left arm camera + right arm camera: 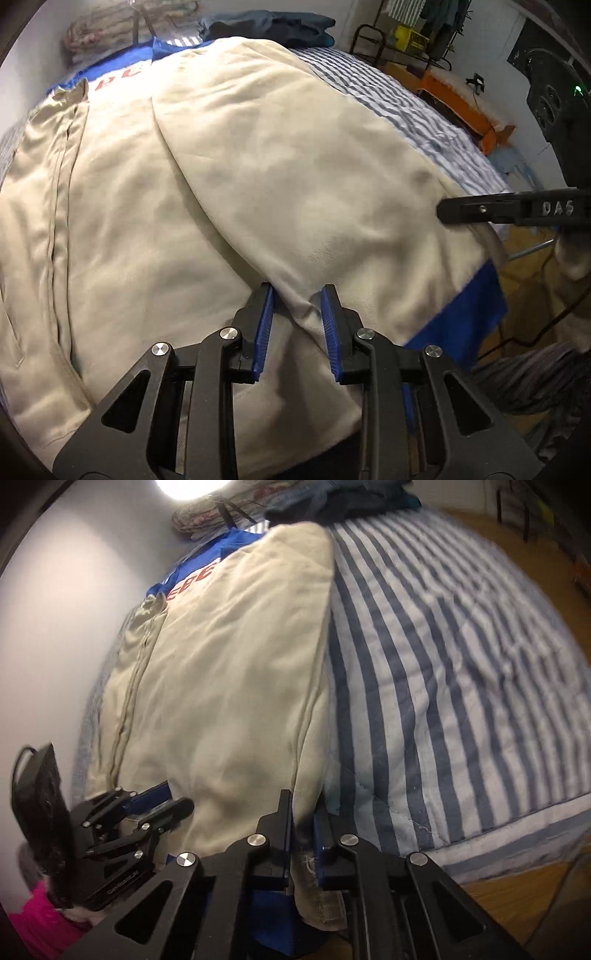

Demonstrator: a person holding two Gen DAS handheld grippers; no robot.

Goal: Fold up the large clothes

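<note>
A large cream garment (258, 166) with blue trim (469, 314) and red letters (122, 79) lies spread on the bed, its right side folded over the middle. My left gripper (297, 291) is shut on a ridge of the cream cloth at the near end, which fills the gap between its blue pads. In the right wrist view the garment (229, 683) runs away from me, and my right gripper (303, 805) is shut on its near right edge. The right gripper (443, 213) shows at the garment's right border. The left gripper (173, 797) sits at the near left.
Blue-and-white striped bedding (443, 664) covers the bed to the right of the garment. Folded dark clothes (269, 26) lie at the far end. A pale wall (55, 627) runs along the left. A clothes rack (424, 33), an orange bench (454, 99) and wooden floor (517, 904) lie beyond the bed.
</note>
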